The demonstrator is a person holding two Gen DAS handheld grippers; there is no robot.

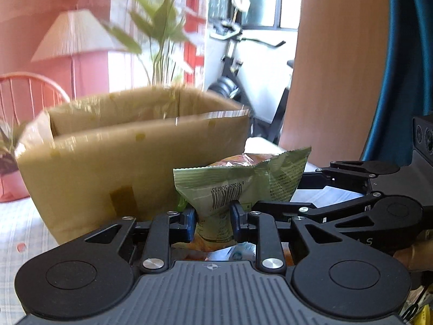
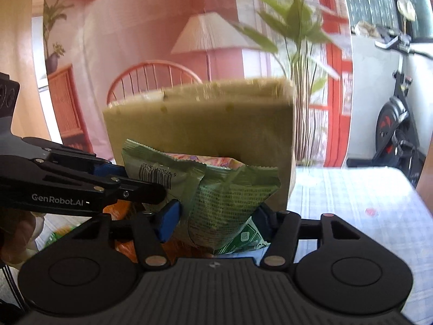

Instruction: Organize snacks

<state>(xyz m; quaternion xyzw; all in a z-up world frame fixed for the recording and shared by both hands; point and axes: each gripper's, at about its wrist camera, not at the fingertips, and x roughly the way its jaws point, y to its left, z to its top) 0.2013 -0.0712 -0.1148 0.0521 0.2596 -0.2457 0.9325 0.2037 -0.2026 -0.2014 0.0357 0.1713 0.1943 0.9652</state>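
Left wrist view
Around: A brown cardboard box (image 1: 135, 157) is seen on a checked tablecloth (image 1: 16, 216), open at the top. A leafy plant (image 1: 159, 27), a lamp (image 1: 73, 35), a red chair (image 1: 29, 89) and an exercise bike (image 1: 238, 62) are seen behind it, all blurred.
In the way: The box is stood right behind the bag, so part of its front is hidden.
Shapes: The green snack bag (image 1: 230, 187) is made of thin, crinkly foil with zigzag ends and a barcode. Tape patches are seen on the box.
Left gripper (image 1: 212, 223): It is squeezed tight on the bag's lower part, with a blue pad on each side.
Right gripper (image 1: 311, 189): It is seen coming in from the right, and its tip is hidden behind the bag.

Right wrist view
Around: The same box (image 2: 200, 124) is seen behind the bag, with the chair (image 2: 151, 75), lamp (image 2: 213, 35) and plant (image 2: 295, 21) further back.
Bag (image 2: 216, 200): It is held up in front of the box, above other orange and green packets (image 2: 124, 241).
Right gripper (image 2: 216, 216): Its blue pads are pressed on both sides of the bag's wide bottom.
Left gripper (image 2: 127, 176): It is clamped on the bag's barcode corner from the left.
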